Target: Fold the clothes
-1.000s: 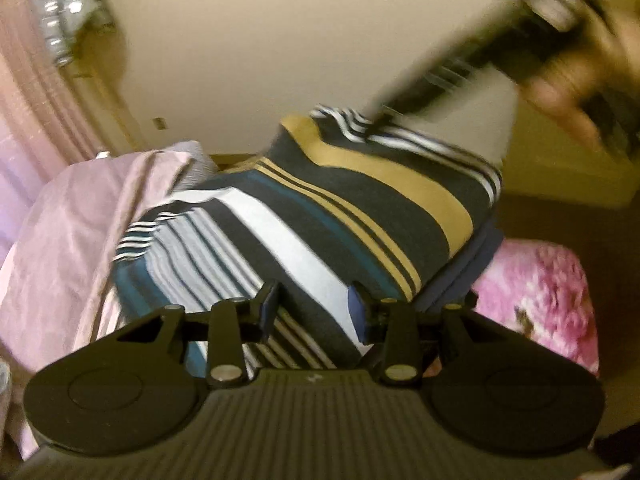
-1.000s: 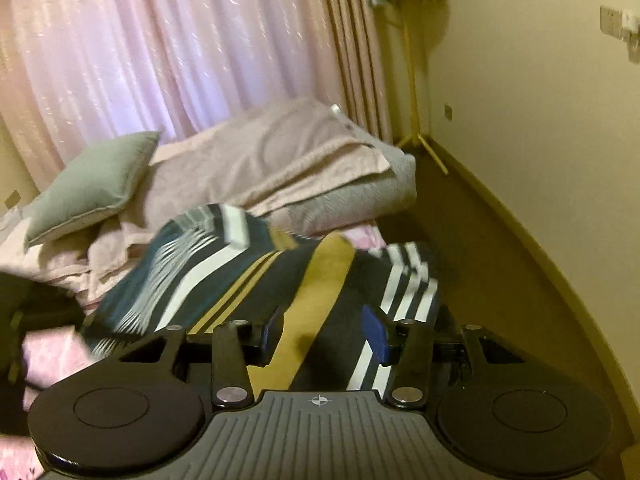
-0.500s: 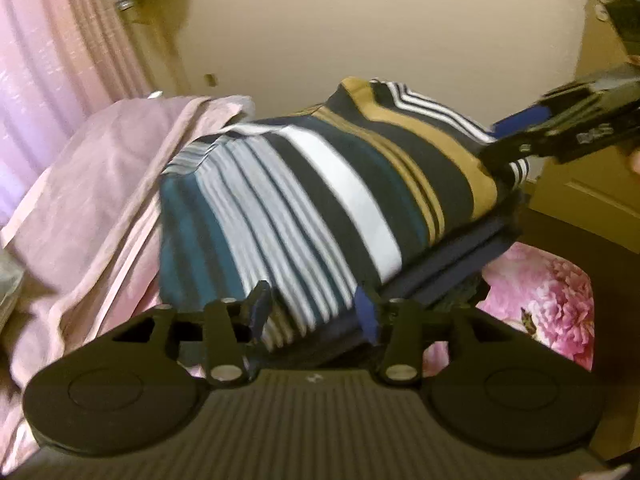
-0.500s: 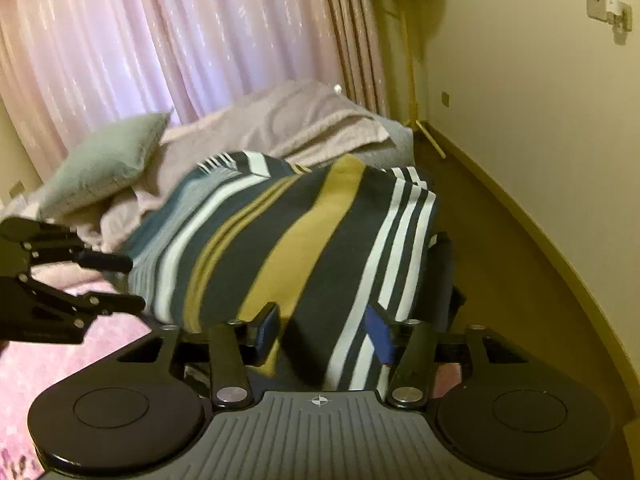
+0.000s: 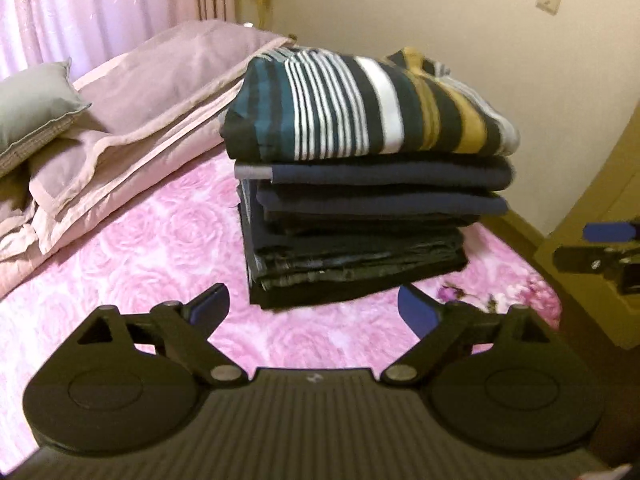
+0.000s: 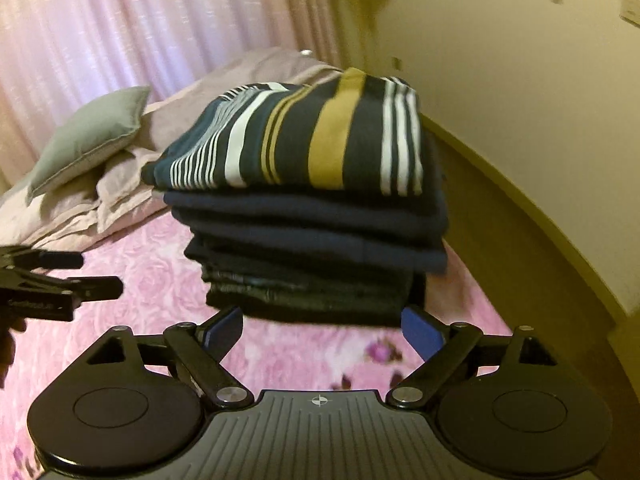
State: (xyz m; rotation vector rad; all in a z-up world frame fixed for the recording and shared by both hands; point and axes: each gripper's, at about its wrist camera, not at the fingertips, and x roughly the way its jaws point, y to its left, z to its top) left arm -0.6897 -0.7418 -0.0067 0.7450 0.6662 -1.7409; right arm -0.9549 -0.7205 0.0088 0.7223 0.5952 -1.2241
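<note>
A folded striped shirt (image 5: 368, 104) in navy, teal, white and mustard lies on top of a stack of folded dark clothes (image 5: 360, 240) on the pink rose bedspread (image 5: 140, 256). The shirt (image 6: 304, 140) and the stack (image 6: 320, 256) also show in the right wrist view. My left gripper (image 5: 316, 308) is open and empty, a little back from the stack's front. My right gripper (image 6: 322, 326) is open and empty, just short of the stack's base. Each gripper appears at the edge of the other's view, the right one (image 5: 600, 248) and the left one (image 6: 60, 280).
Folded pale pink bedding (image 5: 132, 120) and a grey-green pillow (image 5: 32, 108) lie behind and left of the stack. Pink curtains (image 6: 140, 32) hang at the back. A cream wall (image 6: 520, 80) and brown floor (image 6: 500, 216) run along the right of the bed.
Both grippers opened, let go of the striped shirt and drew back. The shirt now rests on top of the stack.
</note>
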